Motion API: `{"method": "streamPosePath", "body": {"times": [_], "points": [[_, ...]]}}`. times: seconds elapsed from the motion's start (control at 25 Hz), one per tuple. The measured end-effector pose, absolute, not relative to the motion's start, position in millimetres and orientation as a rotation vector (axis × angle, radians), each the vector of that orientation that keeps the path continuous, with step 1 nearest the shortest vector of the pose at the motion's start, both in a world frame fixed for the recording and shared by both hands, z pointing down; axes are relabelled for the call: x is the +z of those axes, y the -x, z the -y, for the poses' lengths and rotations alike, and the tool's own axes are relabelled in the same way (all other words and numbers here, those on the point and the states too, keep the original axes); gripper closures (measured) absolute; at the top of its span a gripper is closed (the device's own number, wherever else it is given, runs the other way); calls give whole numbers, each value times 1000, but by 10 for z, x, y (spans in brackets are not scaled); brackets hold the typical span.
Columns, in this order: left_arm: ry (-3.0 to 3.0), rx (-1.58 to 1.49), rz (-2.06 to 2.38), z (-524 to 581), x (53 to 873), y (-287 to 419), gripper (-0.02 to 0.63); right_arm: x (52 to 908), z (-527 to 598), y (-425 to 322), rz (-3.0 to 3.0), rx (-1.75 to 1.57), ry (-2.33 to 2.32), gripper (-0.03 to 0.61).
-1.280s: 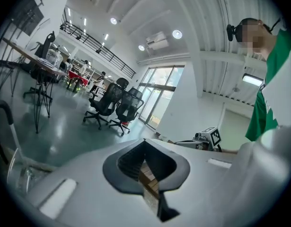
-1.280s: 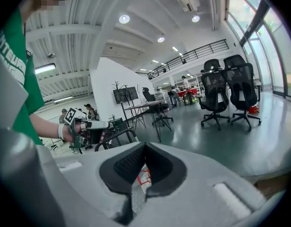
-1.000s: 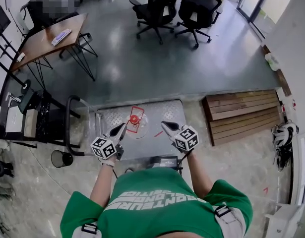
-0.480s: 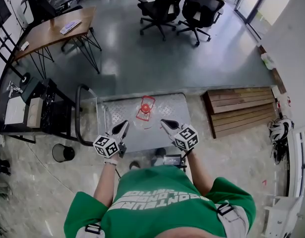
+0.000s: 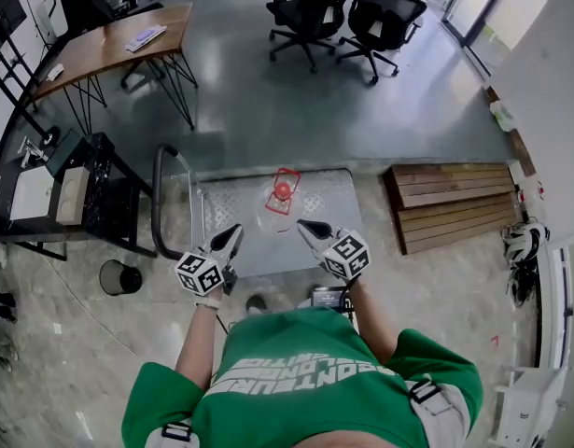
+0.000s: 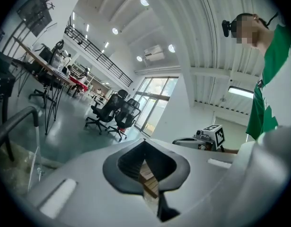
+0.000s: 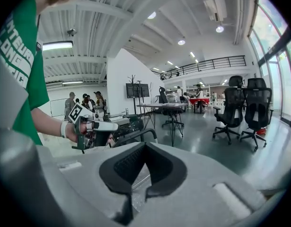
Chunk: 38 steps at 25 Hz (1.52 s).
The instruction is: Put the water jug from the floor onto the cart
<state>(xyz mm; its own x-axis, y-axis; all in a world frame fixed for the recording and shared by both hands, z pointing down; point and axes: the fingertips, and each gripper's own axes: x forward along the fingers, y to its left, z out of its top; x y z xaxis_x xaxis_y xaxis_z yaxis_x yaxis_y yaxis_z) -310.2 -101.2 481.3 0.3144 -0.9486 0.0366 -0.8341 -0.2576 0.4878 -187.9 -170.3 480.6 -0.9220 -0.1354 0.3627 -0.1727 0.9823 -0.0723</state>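
Note:
The water jug (image 5: 283,191), clear with a red cap and red handle, stands on the metal deck of the cart (image 5: 231,215) in the head view. My left gripper (image 5: 234,232) is shut and empty, over the deck's near edge, short of the jug. My right gripper (image 5: 302,225) is also shut and empty, just right of the left one and nearer the jug, apart from it. In the left gripper view the jaws (image 6: 145,145) meet with nothing between them and the right gripper (image 6: 202,138) shows beside them. The right gripper view shows its shut jaws (image 7: 145,148), the left gripper (image 7: 95,126) and the cart's handle (image 7: 136,135).
The cart's black handle (image 5: 160,203) rises at its left end. A wooden pallet (image 5: 450,208) lies on the floor to the right. A black bin (image 5: 119,275) and a dark rack (image 5: 91,194) stand at the left. A wooden table (image 5: 109,49) and office chairs (image 5: 347,12) lie beyond.
Both shut grippers have drawn back from either side of the jug toward the person. The jug stays on the cart's deck and now sits farther ahead of the jaws.

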Motion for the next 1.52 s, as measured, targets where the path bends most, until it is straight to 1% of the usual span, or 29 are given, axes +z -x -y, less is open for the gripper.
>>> {"method": "streamPosePath", "body": {"times": [0.16, 0.32, 0.68, 0.84, 1.2, 1.52], "points": [[-2160, -393, 1593, 1054, 4773, 3000, 606, 4800, 1661, 1869, 2778, 137, -169, 584], [-2172, -398, 1600, 1229, 4723, 2741, 606, 4790, 1706, 1718, 2770, 100, -129, 584], [-2189, -361, 1599, 1536, 4727, 2015, 606, 4953, 2133, 792, 2739, 204, -215, 586], [-2196, -336, 1581, 1587, 4746, 1812, 606, 4999, 2238, 545, 2734, 214, -249, 586], [-2218, -290, 1550, 1738, 4792, 1570, 606, 5020, 2332, 366, 2745, 215, -268, 586], [-2208, -281, 1552, 1747, 4813, 1628, 606, 5000, 2407, 386, 2749, 223, -286, 586]]}}
